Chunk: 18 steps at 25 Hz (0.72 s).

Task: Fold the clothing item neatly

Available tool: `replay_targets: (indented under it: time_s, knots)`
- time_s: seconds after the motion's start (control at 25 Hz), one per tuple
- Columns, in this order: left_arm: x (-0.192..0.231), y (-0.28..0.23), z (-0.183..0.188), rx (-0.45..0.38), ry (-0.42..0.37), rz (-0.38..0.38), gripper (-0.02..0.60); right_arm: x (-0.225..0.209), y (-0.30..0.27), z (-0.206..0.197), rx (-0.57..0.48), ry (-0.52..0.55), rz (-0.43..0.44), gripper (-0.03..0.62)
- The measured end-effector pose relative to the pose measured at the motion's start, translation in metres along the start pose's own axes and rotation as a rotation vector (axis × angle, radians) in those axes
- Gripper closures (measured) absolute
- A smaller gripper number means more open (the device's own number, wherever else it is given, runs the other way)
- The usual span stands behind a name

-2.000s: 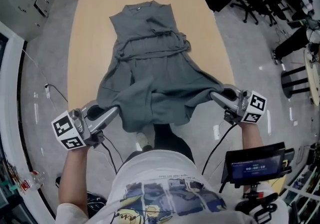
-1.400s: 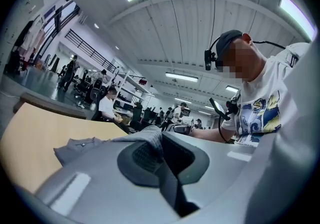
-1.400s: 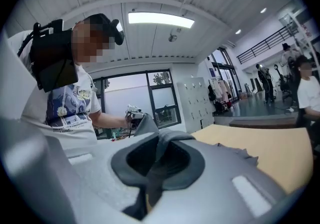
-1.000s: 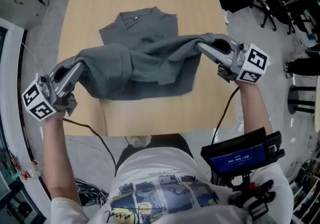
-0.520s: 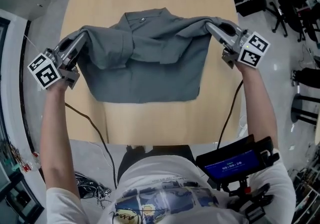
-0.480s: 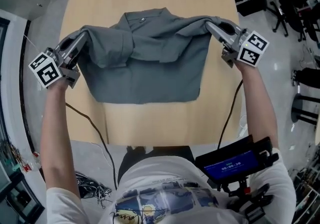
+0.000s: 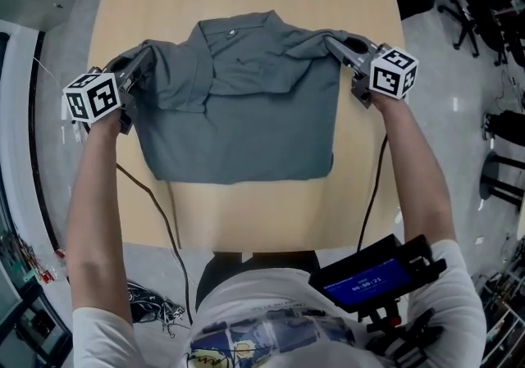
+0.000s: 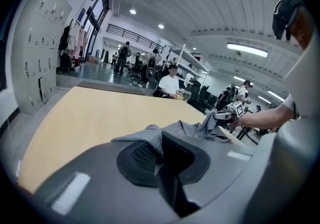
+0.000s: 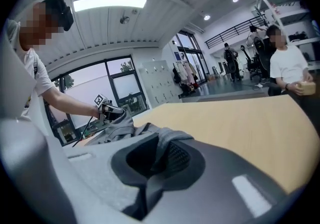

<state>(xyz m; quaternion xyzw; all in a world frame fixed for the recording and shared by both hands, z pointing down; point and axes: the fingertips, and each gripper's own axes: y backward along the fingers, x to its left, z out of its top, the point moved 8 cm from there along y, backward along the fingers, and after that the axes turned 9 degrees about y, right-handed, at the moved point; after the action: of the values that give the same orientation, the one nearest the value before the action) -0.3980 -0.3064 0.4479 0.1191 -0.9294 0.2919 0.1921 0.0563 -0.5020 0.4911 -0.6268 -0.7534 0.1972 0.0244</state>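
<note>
Grey soft-fabric collared garment (image 7: 238,112) lies doubled over near the middle of a pale wooden rectangular table (image 7: 246,211). Its lower fold edge runs straight and parallel to the table's near edge, and its buttoned collar points to the far side. The cloth is matte and lightly creased, flat in the lower half and bunched along the top layer. The left hand-held gripper (image 7: 148,55) is clenched on the top layer's left corner and the right hand-held gripper (image 7: 332,42) on its right corner, grey cloth pinched between ribbed black pads (image 8: 145,157). Bare wood lies open beyond the collar and in front of the fold, while both grippers sit near the table's side edges.
</note>
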Motion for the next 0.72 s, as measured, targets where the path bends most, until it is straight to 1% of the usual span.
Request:
replay_targets:
  time_s: [0.08, 0.16, 0.2, 0.24, 0.32, 0.4, 0.44, 0.52, 0.6, 0.72]
  knots:
    - [0.008, -0.009, -0.009, 0.059, -0.007, 0.062, 0.551, -0.004, -0.005, -0.013, 0.045, -0.022, -0.023, 0.576]
    - [0.013, -0.015, -0.015, 0.106, -0.011, 0.102, 0.497, -0.007, -0.008, -0.02, 0.074, -0.047, -0.04, 0.559]
    - [0.015, -0.017, -0.017, 0.123, -0.011, 0.114, 0.477, -0.008, -0.009, -0.023, 0.086, -0.061, -0.047, 0.537]
    - [0.015, -0.019, -0.02, 0.133, -0.011, 0.123, 0.461, -0.009, -0.009, -0.026, 0.101, -0.073, -0.054, 0.5]
    - [0.016, -0.018, -0.024, 0.135, -0.005, 0.139, 0.445, -0.008, -0.008, -0.032, 0.137, -0.091, -0.067, 0.467]
    - [0.018, -0.015, -0.029, 0.133, 0.016, 0.148, 0.444, -0.007, -0.005, -0.039, 0.169, -0.111, -0.086, 0.416]
    - [0.018, -0.014, -0.032, 0.136, 0.025, 0.151, 0.438, -0.007, -0.002, -0.043, 0.182, -0.122, -0.101, 0.386]
    - [0.019, -0.012, -0.037, 0.14, 0.028, 0.162, 0.437, -0.007, 0.005, -0.052, 0.208, -0.148, -0.137, 0.348]
    - [0.02, -0.008, -0.043, 0.14, 0.037, 0.168, 0.437, -0.007, 0.012, -0.062, 0.23, -0.176, -0.161, 0.332]
    - [0.021, 0.002, -0.048, 0.124, 0.037, 0.192, 0.437, -0.002, 0.024, -0.069, 0.246, -0.2, -0.187, 0.328]
